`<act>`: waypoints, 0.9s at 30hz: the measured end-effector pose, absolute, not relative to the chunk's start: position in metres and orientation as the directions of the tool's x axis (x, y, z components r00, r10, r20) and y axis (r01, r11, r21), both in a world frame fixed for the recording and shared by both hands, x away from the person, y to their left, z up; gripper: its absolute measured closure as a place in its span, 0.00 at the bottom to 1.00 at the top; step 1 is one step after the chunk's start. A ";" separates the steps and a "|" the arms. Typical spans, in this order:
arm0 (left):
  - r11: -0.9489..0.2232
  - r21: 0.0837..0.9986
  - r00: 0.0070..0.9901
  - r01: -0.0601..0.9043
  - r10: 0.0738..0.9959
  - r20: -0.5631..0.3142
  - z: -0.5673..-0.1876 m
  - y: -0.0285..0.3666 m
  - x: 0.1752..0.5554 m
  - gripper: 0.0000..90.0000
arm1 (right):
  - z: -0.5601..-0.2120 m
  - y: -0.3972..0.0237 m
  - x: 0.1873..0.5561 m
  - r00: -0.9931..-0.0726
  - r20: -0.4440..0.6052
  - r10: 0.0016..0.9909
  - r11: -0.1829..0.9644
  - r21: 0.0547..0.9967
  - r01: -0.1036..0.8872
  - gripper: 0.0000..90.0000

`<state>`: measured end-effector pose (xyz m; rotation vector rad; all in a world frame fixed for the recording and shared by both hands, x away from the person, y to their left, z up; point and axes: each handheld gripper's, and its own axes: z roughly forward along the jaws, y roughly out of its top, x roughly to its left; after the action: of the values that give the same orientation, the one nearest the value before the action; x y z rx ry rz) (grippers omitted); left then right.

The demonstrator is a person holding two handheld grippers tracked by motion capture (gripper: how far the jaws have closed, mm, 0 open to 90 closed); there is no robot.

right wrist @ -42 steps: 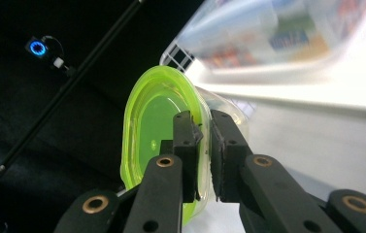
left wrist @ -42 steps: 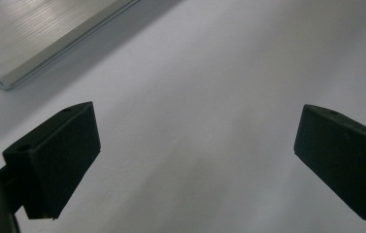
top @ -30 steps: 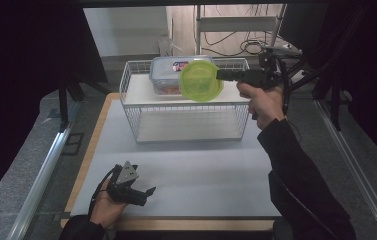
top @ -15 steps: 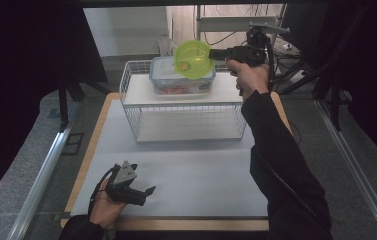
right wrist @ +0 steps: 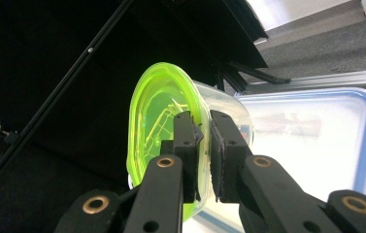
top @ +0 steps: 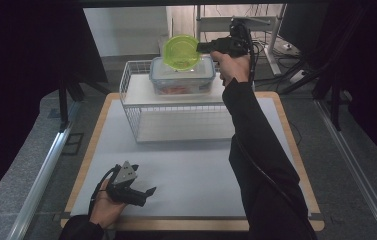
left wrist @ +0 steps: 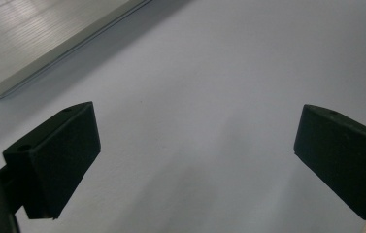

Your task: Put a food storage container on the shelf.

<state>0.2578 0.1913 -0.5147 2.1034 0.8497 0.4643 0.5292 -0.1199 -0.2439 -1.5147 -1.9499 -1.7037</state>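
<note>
High view: a green bowl is being held by its rim in the closed right gripper, above the box; it should be lowered level. Left gripper is being rested wide open.

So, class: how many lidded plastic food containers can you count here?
2: a round clear tub with a lime-green lid held in the right gripper, and a rectangular blue-rimmed box on the white wire rack.
</note>
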 end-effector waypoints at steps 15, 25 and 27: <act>-0.455 0.787 0.710 0.415 0.703 0.032 -0.516 0.191 0.258 0.03 | -0.248 -0.116 0.540 -0.407 0.684 0.605 -0.195 0.623 0.757 0.86; -0.459 0.784 0.713 0.417 0.701 0.030 -0.516 0.190 0.258 0.03 | -0.252 -0.112 0.543 -0.408 0.683 0.606 -0.192 0.623 0.758 0.81; -0.461 0.782 0.714 0.419 0.700 0.030 -0.516 0.190 0.258 0.03 | -0.251 -0.109 0.542 -0.414 0.682 0.603 -0.177 0.621 0.764 0.81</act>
<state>0.2583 0.1901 -0.5163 2.1181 0.8471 0.4476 0.5421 -0.1093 -0.2514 -1.6103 -1.9137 -1.6474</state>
